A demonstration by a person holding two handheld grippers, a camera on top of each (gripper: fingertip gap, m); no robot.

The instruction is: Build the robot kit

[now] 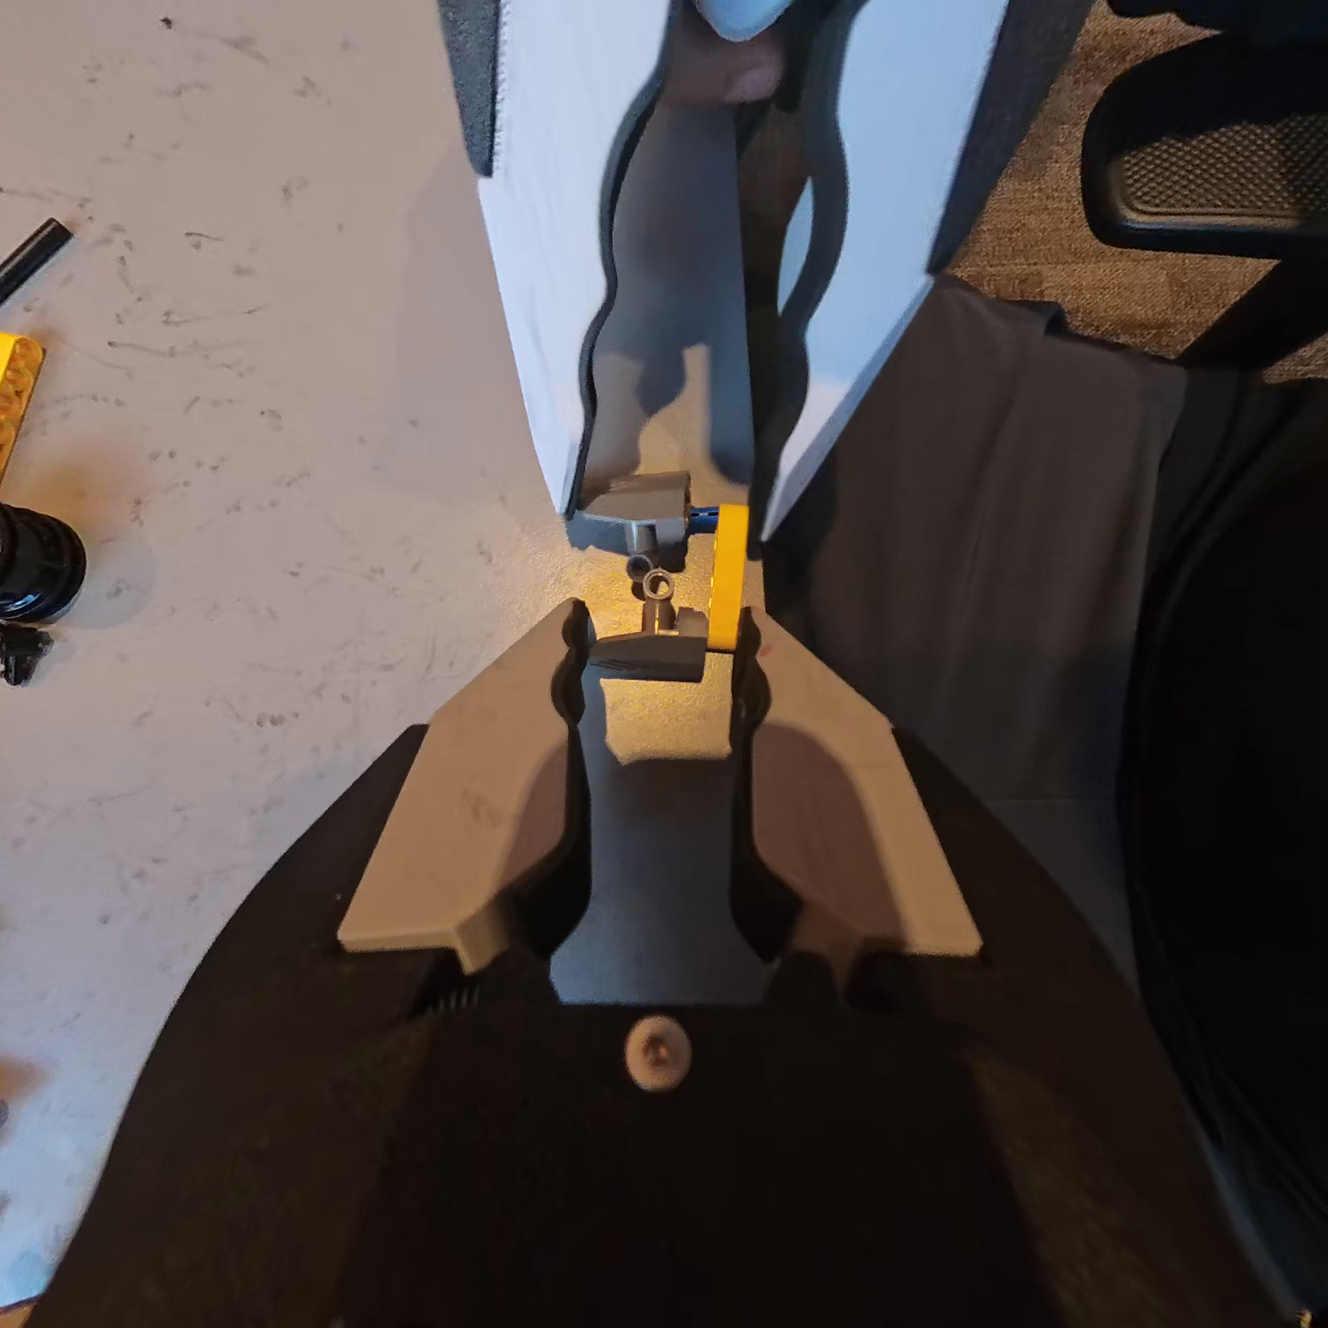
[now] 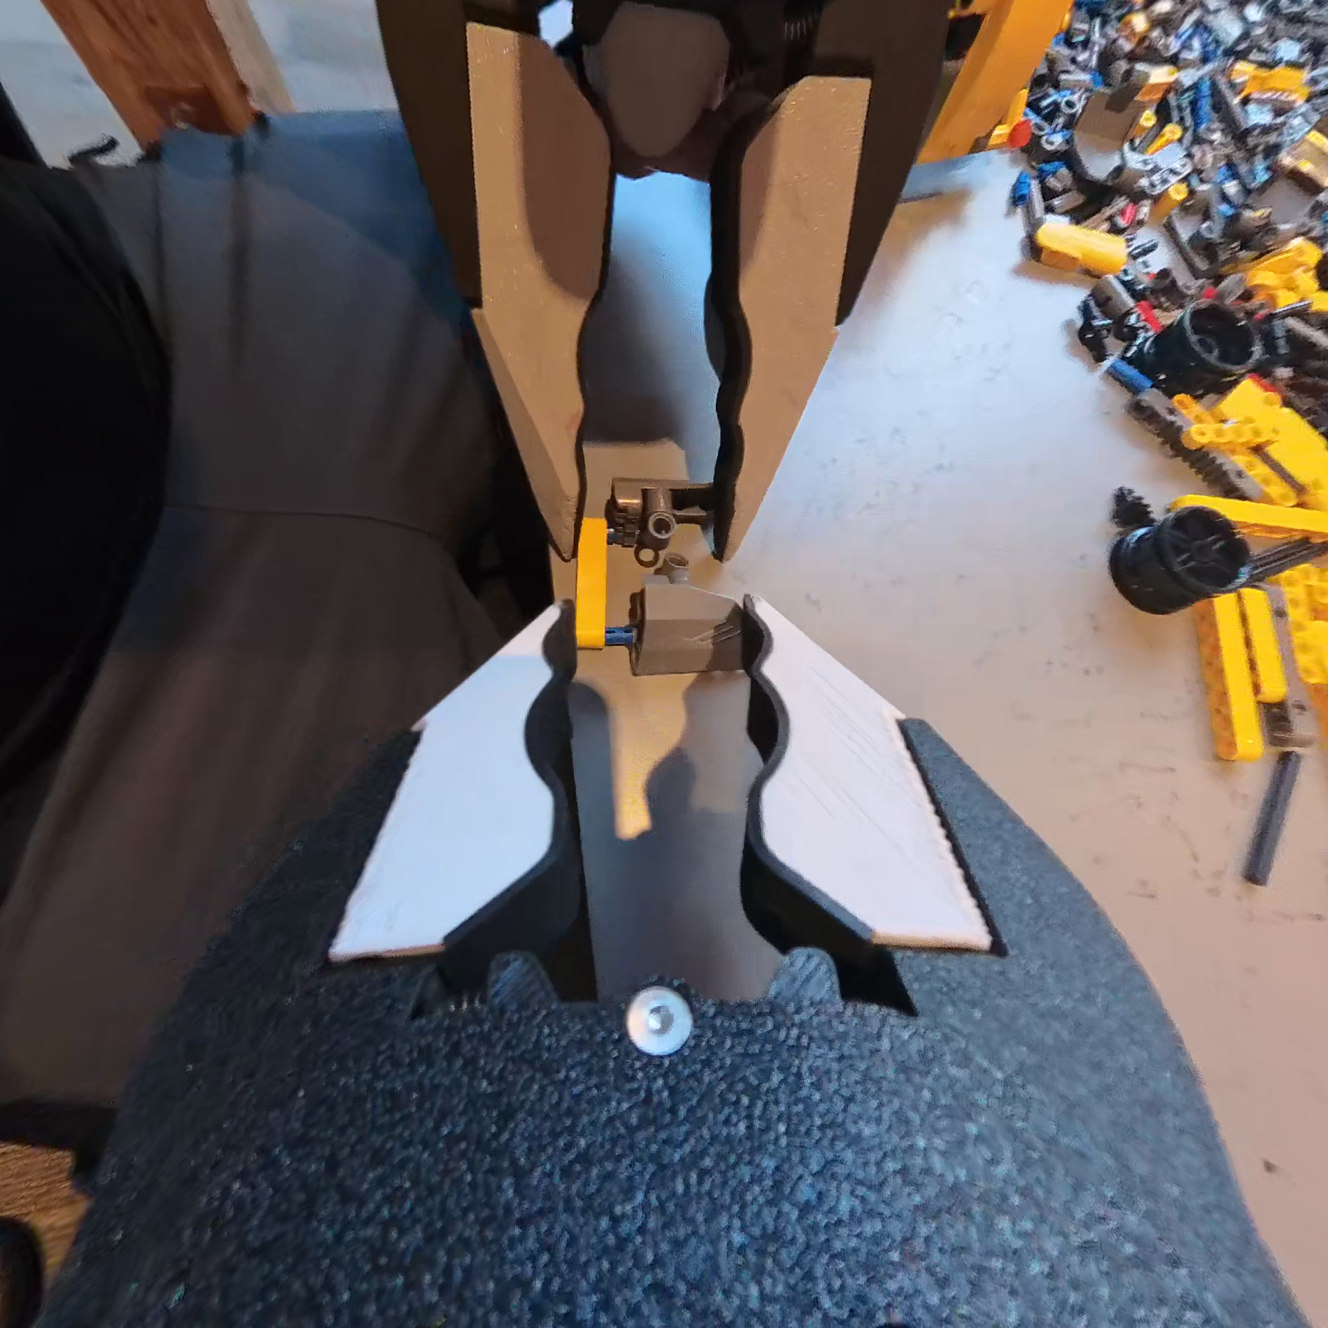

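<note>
In the left wrist view, the left gripper (image 1: 657,632), with tan fingers, is closed on one end of a small brick assembly: a grey block (image 1: 650,655) sits between its tips, and a short yellow beam (image 1: 727,575) presses against the inner face of its right finger. The beam runs away from the camera to the right gripper (image 1: 661,517), whose white fingers come in from the top and clamp a second grey block (image 1: 639,506), joined to the beam by a blue pin (image 1: 701,512). Holding both ends this way seems to steady the assembly just above the pale table (image 1: 251,359) near its edge. Far left lie a black wheel (image 1: 36,571), another yellow beam (image 1: 18,388) and a black rod (image 1: 32,255). In the right wrist view the same grip shows from the other side: the white fingers pinch their grey block and the beam's near end, the blue pin bridging the two, while the tan fingers opposite hold the darker block (image 2: 657,514). Small grey connectors (image 2: 675,568) on the two blocks face each other, close but apparently apart. A heap of loose pieces (image 2: 1186,237), mostly yellow and black, spreads over the table at right; dark cloth (image 2: 251,467) fills the left.
</note>
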